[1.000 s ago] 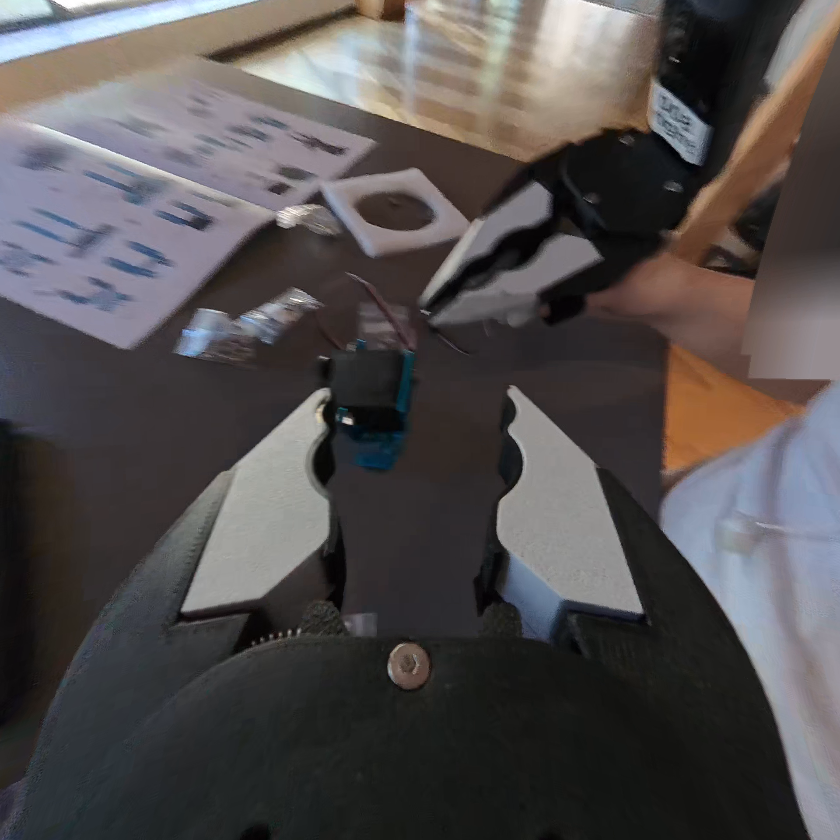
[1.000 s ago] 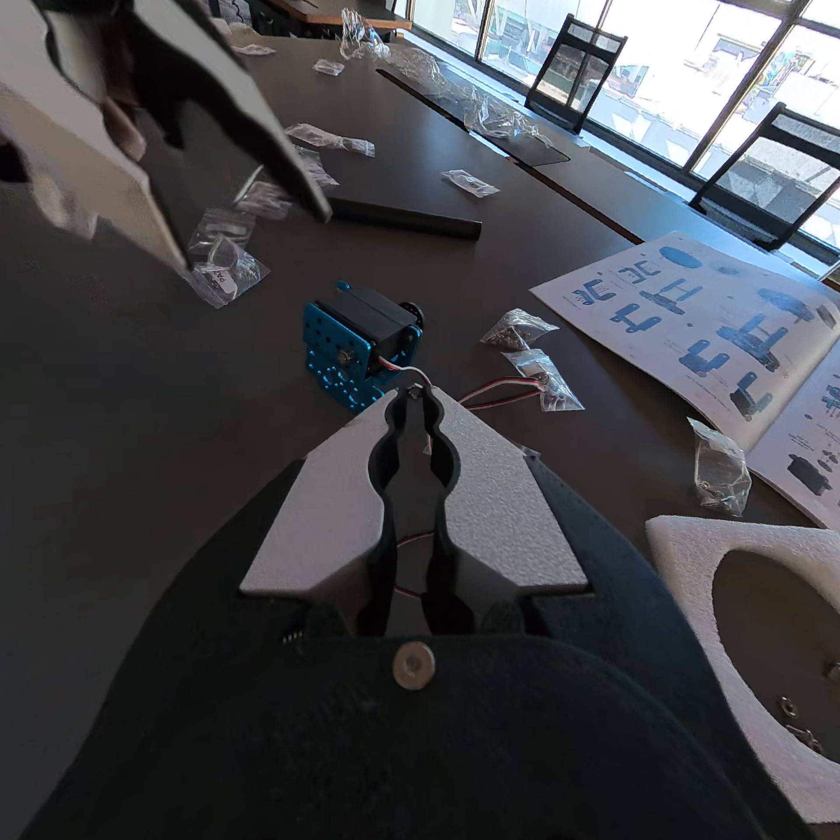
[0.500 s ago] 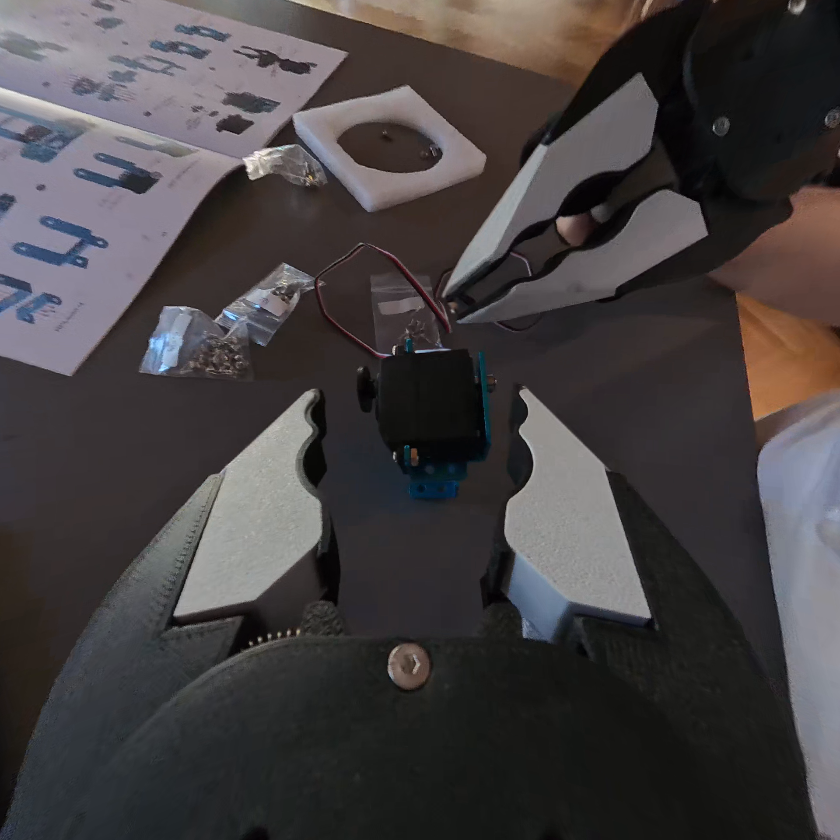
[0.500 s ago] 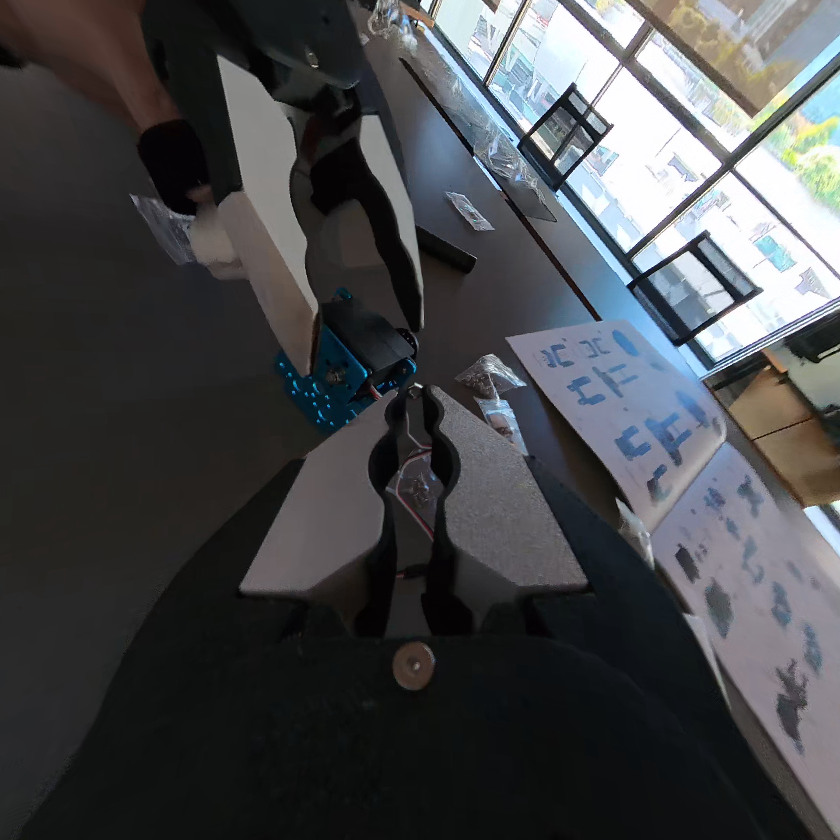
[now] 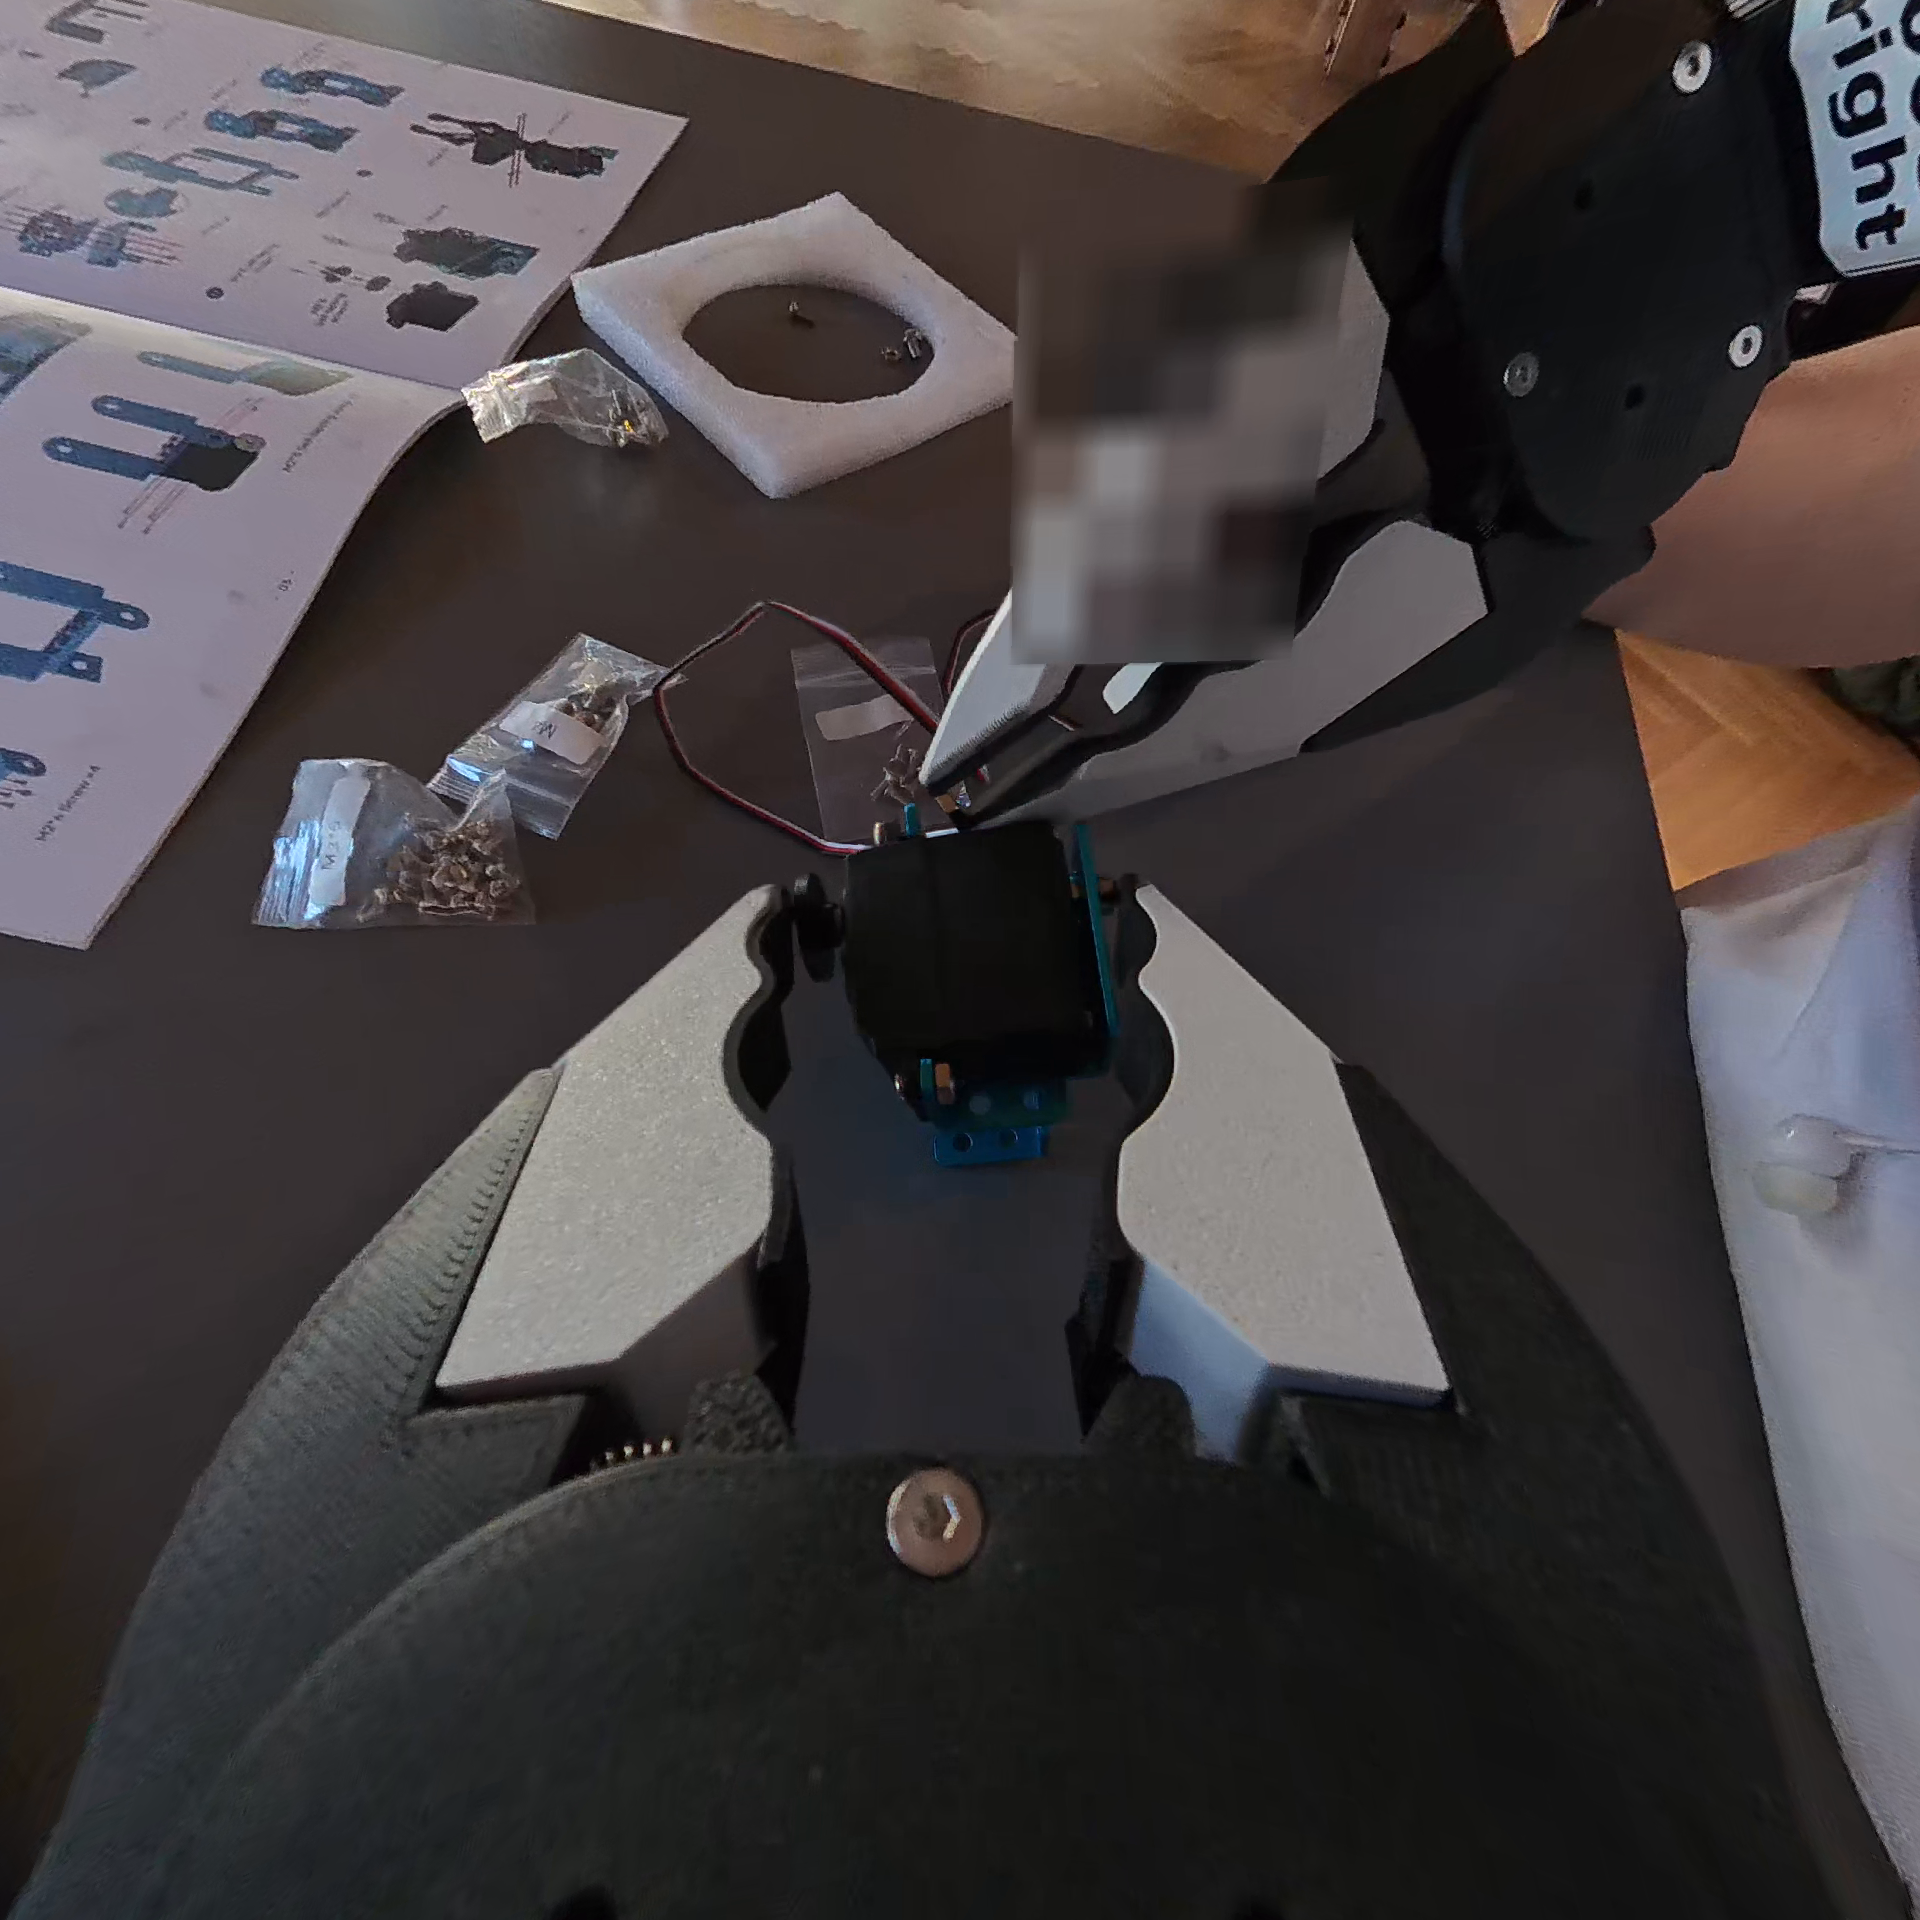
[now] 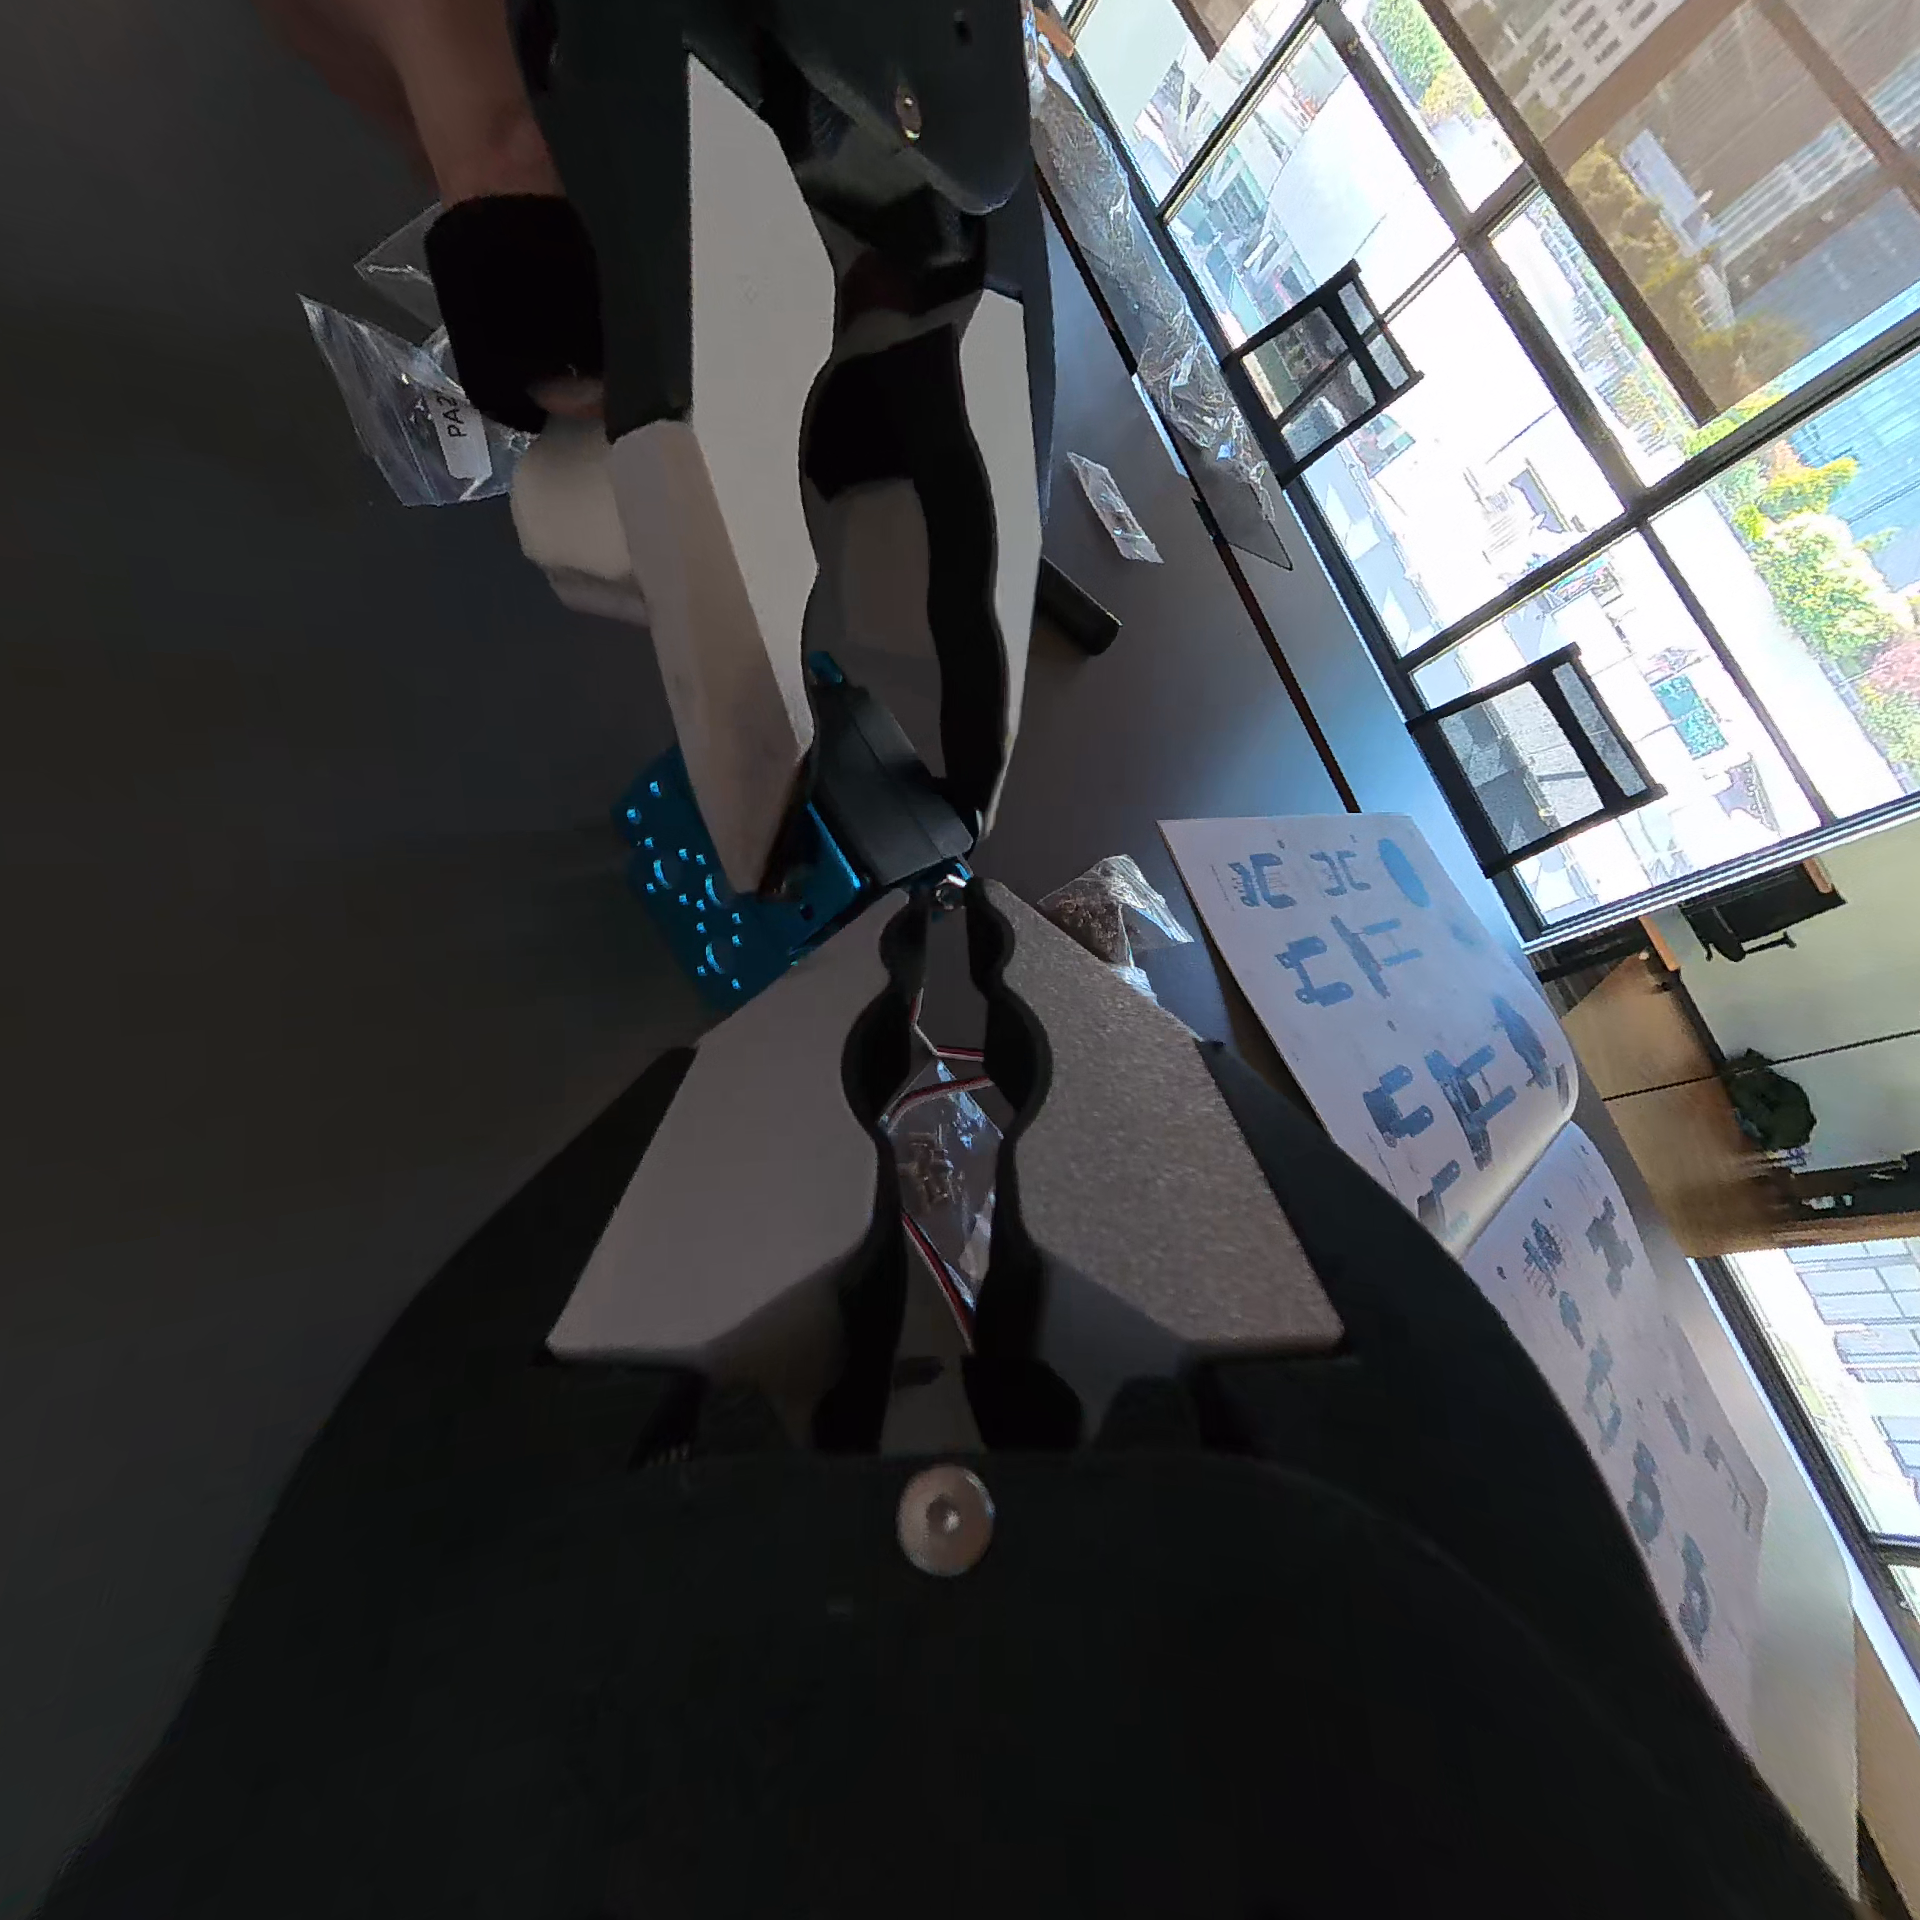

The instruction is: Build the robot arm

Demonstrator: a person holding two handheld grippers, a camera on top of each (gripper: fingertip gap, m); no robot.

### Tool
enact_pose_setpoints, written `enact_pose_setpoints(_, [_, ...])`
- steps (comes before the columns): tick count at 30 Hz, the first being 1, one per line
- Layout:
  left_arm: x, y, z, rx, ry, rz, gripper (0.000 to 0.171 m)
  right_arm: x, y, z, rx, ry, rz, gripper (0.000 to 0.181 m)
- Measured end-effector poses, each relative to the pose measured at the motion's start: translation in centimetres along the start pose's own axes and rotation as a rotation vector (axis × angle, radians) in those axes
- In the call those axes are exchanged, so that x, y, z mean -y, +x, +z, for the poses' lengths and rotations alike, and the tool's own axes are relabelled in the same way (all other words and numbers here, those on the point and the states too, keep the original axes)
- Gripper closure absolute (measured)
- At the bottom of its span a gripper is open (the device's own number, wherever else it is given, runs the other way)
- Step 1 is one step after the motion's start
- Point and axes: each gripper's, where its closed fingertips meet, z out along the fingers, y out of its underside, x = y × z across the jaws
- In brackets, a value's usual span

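A black servo (image 5: 956, 956) in a blue metal bracket (image 5: 987, 1143) stands on the dark table (image 5: 312, 1143). My left gripper (image 5: 951, 914) straddles it, one finger at the horn side and the other against the bracket plate, and both appear to touch. In the right wrist view the same fingers clamp the servo (image 6: 894, 800) and the bracket (image 6: 686, 904). My right gripper (image 6: 948, 888) is shut on a small metal screw, and its tip (image 5: 951, 795) rests at the servo's far top edge. The servo's red, black and white wire (image 5: 717, 644) trails behind.
An open instruction booklet (image 5: 208, 416) lies at the far left. A white foam frame (image 5: 790, 457) and several bags of screws (image 5: 395, 852) lie behind the servo. A black rod (image 6: 1081, 613) lies beyond it. A person's white clothing (image 5: 1818, 1247) is at the right, by the table edge.
My left gripper came down over the servo and its fingers closed in on both sides. My right gripper swung in and brought its shut tip to the servo's top edge.
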Motion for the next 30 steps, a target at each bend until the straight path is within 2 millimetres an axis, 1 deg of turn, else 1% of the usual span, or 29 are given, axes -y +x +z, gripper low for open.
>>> enact_pose_setpoints(2, [0.3,0.0,-0.2,-0.002,0.008,0.03,0.097,0.0,0.0,-0.1,0.002,0.0,0.002,0.175])
enact_pose_setpoints(3, [0.5,0.3,-0.3,-0.019,0.009,0.044,0.094,0.0,0.0,-0.1,0.005,0.002,0.004,0.175])
enact_pose_setpoints(6, [1.2,1.6,-0.6,-0.129,-0.004,0.074,0.102,0.0,0.0,-0.2,0.004,0.007,-0.002,0.175])
enact_pose_setpoints(9, [1.6,0.9,-0.5,-0.166,-0.032,0.05,0.094,-0.1,0.0,-0.2,0.002,0.003,-0.015,0.175])
enact_pose_setpoints(12, [1.9,1.6,-0.7,-0.279,-0.032,0.018,0.094,-0.2,0.0,-0.1,0.002,-0.005,-0.036,0.175])
enact_pose_setpoints(16, [1.3,1.1,-0.1,-0.269,-0.079,0.032,0.094,-0.2,0.0,-0.1,0.005,-0.002,-0.06,0.175])
enact_pose_setpoints(21, [0.4,1.1,0.4,-0.245,-0.127,0.084,0.104,-0.2,0.0,0.0,0.012,0.001,-0.08,0.175])
enact_pose_setpoints(24, [0.1,1.0,0.6,-0.225,-0.139,0.114,0.116,0.0,-0.1,0.0,0.028,0.012,-0.093,0.175])
enact_pose_setpoints(30, [0.2,1.0,0.7,-0.223,-0.116,0.12,0.118,0.1,-0.2,-0.1,0.059,0.011,-0.123,0.175])
